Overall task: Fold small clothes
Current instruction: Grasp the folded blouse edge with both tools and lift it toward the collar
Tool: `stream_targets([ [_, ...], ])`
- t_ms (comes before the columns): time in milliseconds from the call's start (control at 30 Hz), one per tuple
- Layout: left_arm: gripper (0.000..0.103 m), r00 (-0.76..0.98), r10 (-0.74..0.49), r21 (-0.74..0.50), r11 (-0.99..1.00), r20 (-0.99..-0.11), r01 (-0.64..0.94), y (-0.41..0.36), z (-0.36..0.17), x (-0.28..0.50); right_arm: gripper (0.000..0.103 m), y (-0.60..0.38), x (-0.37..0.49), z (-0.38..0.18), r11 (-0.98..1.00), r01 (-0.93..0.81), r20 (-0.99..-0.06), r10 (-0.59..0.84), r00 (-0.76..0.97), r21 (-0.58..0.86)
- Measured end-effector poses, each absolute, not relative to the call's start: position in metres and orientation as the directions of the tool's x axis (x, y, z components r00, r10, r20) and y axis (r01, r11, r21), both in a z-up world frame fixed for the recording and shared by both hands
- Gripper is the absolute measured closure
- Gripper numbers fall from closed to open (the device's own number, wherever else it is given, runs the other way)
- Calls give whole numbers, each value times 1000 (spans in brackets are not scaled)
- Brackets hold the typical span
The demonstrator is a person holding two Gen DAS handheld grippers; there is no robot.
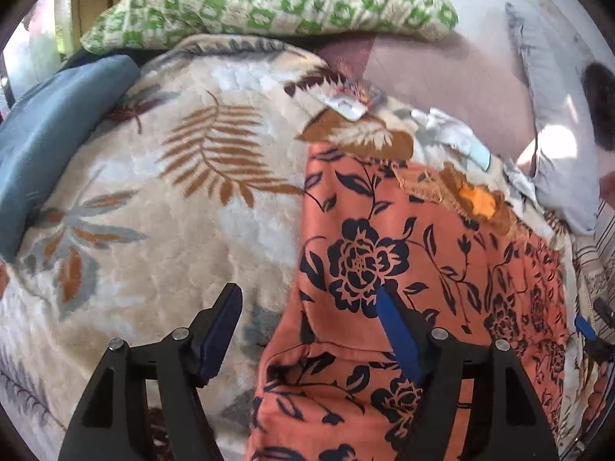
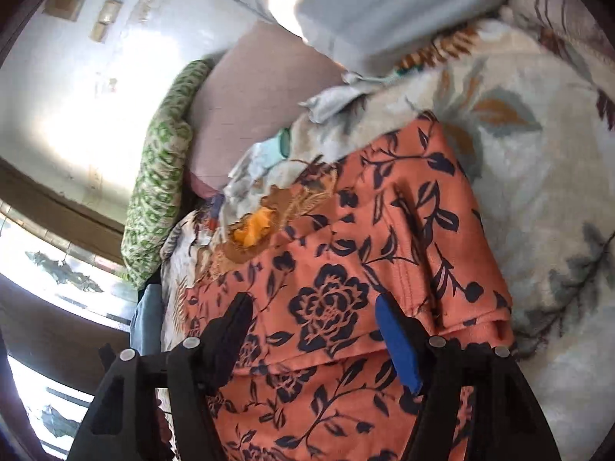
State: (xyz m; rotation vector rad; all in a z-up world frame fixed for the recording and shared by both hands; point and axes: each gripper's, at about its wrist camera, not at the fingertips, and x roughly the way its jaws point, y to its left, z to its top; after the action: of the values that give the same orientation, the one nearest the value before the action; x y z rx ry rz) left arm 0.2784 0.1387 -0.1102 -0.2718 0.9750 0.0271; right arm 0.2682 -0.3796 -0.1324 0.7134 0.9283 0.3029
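Surface: cream plush blanket (image 1: 161, 207) printed with brown fern fronds and grey leaves, spread over a bed; it fills most of both wrist views.
Backdrop: pale wall (image 2: 57, 88) on the far side, with a bright window at the left of the right wrist view.
Far edge: green-and-white patterned pillow (image 1: 269, 4) lies along the far side of the blanket, with a mauve cushion (image 1: 442, 77) just beside it.
Left side: blue fabric (image 1: 46, 142) lies bunched against the blanket's left edge in the left wrist view.
Right side: pale grey pillow (image 1: 553, 146) sits at the far right, touching the blanket.
Garment: orange cloth with dark navy flowers (image 1: 384, 253) lies on the blanket, right of centre in the left wrist view; a fold seam crosses it near the camera, and its far end meets a patch of brown embroidery with a bright orange centre.
Left gripper (image 1: 309, 299): jaws apart, nothing between the pads; left finger over bare blanket, right blue pad over the garment's near edge.
Right gripper (image 2: 313, 309): jaws apart over the folded garment (image 2: 346, 269), the cloth lying below both fingers, not pinched.
Blur: far parts of the right wrist view are smeared.
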Motion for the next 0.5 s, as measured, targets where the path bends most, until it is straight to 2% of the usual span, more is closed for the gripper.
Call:
stream_targets([
  [100, 29, 579, -131, -233, 967, -805, -105, 151, -91, 241, 29, -382, 219, -112, 745, 9, -608, 536, 586, 667],
  [233, 29, 519, -228, -280, 960, -824, -23, 140, -99, 210, 29, -370, 158, -123, 751, 10, -626, 543, 560, 660],
  [300, 26, 460, -199, -243, 969, -865, -37, 129, -115, 206, 29, -363, 133, -132, 760, 31, -646, 530, 549, 650],
  [400, 27, 247, -102, -144, 977, -964, -158, 131, -164, 193, 28, -365, 93, -142, 748, 75, -658, 527, 537, 660],
  [467, 26, 327, -78, -121, 986, -942, -114, 127, -156, 173, 29, -374, 73, -148, 761, 125, -691, 491, 530, 637],
  [500, 26, 295, -65, -102, 989, -953, -111, 126, -154, 164, 29, -382, 63, -148, 764, 147, -701, 474, 533, 628],
])
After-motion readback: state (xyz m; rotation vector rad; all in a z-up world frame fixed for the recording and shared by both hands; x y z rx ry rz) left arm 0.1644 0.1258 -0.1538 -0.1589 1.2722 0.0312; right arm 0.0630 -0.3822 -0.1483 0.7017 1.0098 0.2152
